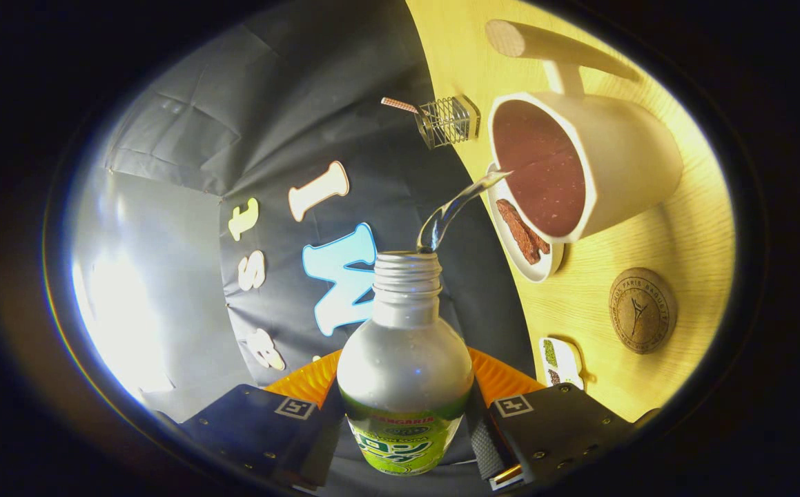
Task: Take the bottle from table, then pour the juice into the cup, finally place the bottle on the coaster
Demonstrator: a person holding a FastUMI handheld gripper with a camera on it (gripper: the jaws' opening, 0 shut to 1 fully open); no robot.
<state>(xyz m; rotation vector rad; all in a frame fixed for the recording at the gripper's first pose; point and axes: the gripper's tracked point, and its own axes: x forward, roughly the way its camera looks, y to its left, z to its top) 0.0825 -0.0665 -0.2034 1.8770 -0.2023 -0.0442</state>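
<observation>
While the tongs [406, 421] clamp both fingers on the bottle [405, 366] (tipped), liquid arcs into the cup [579, 169].

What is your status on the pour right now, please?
Gripper shut on bottle, tilted. Stream running from mouth into cup. Coaster beside cup, bare. Nothing in the way.

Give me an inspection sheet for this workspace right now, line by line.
Surface: light wooden table.
Job's things: bottle uncapped, tilted; clear stream running from its mouth into the white cup; round coaster bare, beside the cup.
Clutter: small plate with a brown piece, wire holder, small dish, wooden-handled item.
Gripper: gripper shut on bottle, one finger each side.
Cables: nothing seen.
Surroundings: black cloth booth wall.
</observation>
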